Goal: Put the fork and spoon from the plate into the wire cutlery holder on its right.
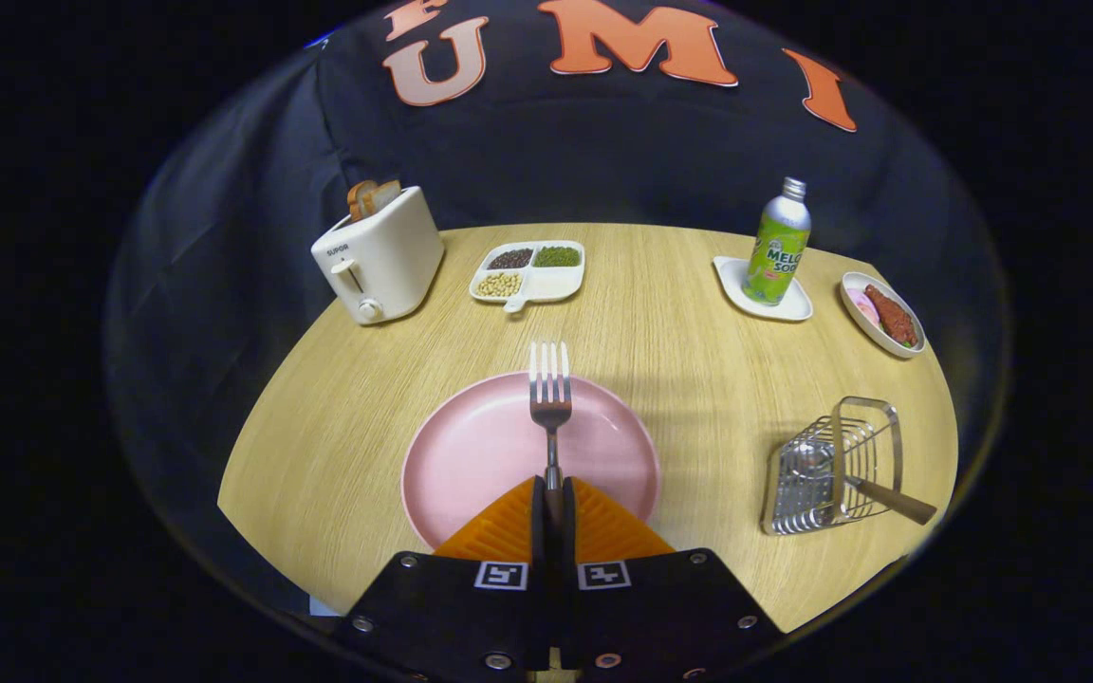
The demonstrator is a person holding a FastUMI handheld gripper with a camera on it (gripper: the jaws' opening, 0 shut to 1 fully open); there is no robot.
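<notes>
We see our gripper with its jaws clenched on the fork, both fingers pressing on its handle from either side. The fork points straight ahead from the jaws, tines away from us. It lies over the far half of the pink plate, and its tines reach just past the plate's far rim. We cannot tell whether it is lifted clear of the plate or touching it.

The plate sits on the wooden bench just ahead of the fingers, its near edge hidden behind them. To the right of the plate, well apart from it, we find the wire holder. The spoon is already in it, its bowl inside the wires and its brown handle sticking out toward the bench's right edge.

Beyond the plate a white tray with four compartments holds beans and seeds of different colours. Left of it stands a white toaster with bread in its slot. At the far right a green bottle stands upright on a white coaster, and beside that is a small dish of food.
</notes>
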